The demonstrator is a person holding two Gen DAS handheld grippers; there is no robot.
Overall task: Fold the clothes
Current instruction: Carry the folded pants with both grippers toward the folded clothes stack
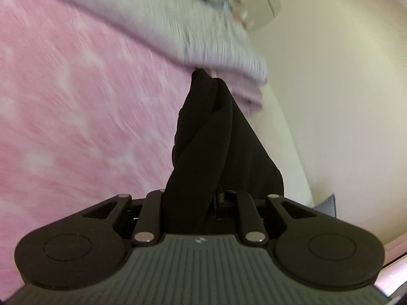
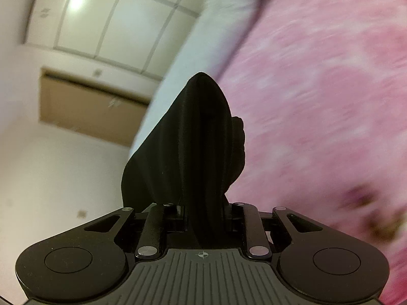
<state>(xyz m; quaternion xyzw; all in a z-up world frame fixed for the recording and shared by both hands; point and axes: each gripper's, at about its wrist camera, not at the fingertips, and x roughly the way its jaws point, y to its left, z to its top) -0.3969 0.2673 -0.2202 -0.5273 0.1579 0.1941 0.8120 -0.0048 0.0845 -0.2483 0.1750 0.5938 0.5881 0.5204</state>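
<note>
Between the fingers of the left gripper point(image 1: 203, 132) a bunch of black cloth point(image 1: 216, 152) is pinched tight, draping back over the claw; the right gripper point(image 2: 206, 139) clamps black cloth point(image 2: 188, 147) the same way. Held at two points like this, the garment is probably lifted to spread or double over. Beyond lies the pink blanket point(image 1: 76, 101), blurred, with a grey-white fabric point(image 1: 178, 25) along its edge. Farther off are a wall point(image 1: 330, 76) and a ceiling point(image 2: 101, 20). Nothing blocks the bed.
</note>
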